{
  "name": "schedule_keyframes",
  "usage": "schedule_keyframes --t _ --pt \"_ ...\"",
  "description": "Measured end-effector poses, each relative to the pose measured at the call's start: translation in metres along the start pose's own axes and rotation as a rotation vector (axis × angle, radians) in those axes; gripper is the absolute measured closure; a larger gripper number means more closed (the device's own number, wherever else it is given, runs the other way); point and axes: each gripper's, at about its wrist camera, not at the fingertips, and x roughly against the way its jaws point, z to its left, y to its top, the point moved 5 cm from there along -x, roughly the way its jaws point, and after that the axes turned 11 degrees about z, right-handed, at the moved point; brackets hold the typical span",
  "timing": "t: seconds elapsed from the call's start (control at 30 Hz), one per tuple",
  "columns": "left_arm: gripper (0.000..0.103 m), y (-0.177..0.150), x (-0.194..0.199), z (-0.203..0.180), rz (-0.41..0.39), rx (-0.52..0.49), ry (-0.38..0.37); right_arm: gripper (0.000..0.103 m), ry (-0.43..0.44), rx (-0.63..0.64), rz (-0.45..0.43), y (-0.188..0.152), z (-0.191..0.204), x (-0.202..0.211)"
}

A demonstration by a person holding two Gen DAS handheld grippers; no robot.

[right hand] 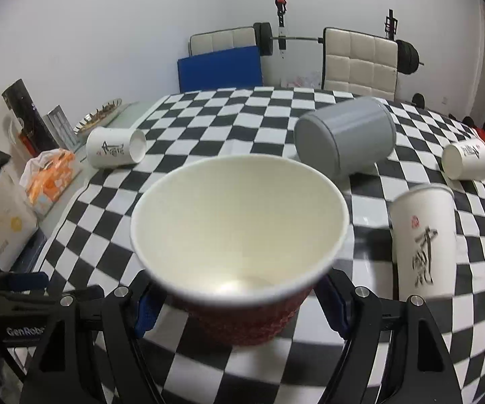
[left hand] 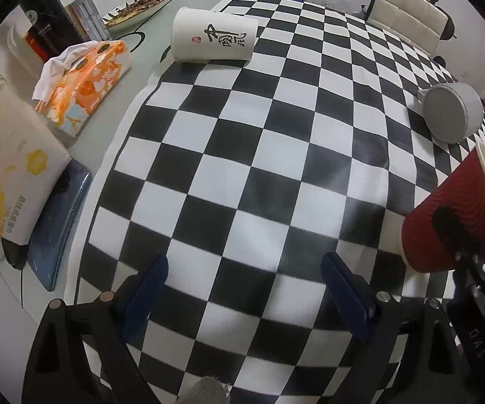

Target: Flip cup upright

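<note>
A red ribbed paper cup point(right hand: 242, 316) with a white inside sits between my right gripper's point(right hand: 239, 303) blue pads, mouth up and tilted toward the camera. The right gripper is shut on it above the checkered cloth point(right hand: 208, 128). The same cup point(left hand: 454, 215) shows at the right edge of the left wrist view. My left gripper point(left hand: 244, 298) is open and empty over the cloth point(left hand: 242, 155). A white printed cup point(left hand: 213, 35) lies on its side at the far left point(right hand: 114, 148). A grey cup point(right hand: 346, 138) lies on its side further back point(left hand: 451, 114).
A tall white printed cup point(right hand: 424, 239) stands upright at the right, and another white cup point(right hand: 466, 161) lies on its side beyond it. Tissue packs point(left hand: 84, 80), a pale pack point(left hand: 10, 155), a book and a dish point(left hand: 134, 6) line the left table edge. Chairs point(right hand: 360, 64) stand behind.
</note>
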Motion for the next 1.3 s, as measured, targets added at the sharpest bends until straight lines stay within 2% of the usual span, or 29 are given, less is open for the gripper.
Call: schedule_keyframes --t 0.13,0.2,0.37,0.7,0.8,1.0,1.3 --pt "0.010 -0.017 0.014 -0.005 -0.014 -0.022 -0.005 0.022 -0.018 -0.006 0.041 -0.013 0.002 0.003" --pt "0.010 -0.025 0.022 -0.007 -0.023 -0.045 -0.002 0.016 -0.023 -0.013 0.059 -0.018 0.003 0.005" --pt "0.010 -0.030 0.037 -0.013 -0.053 -0.076 0.000 0.015 -0.058 -0.035 0.094 -0.030 0.001 0.019" --pt "0.010 -0.056 0.084 -0.015 -0.139 -0.119 0.020 0.014 -0.141 -0.124 0.132 -0.066 -0.012 0.074" --pt "0.004 -0.066 0.098 -0.021 -0.165 -0.140 0.027 0.014 -0.156 -0.150 0.152 -0.072 -0.015 0.093" --pt "0.003 -0.094 0.139 -0.033 -0.208 -0.188 0.008 0.014 -0.200 -0.204 0.157 -0.079 -0.022 0.156" --pt "0.003 -0.140 0.236 -0.040 -0.303 -0.219 -0.019 0.014 -0.223 -0.194 0.167 -0.080 -0.016 0.271"
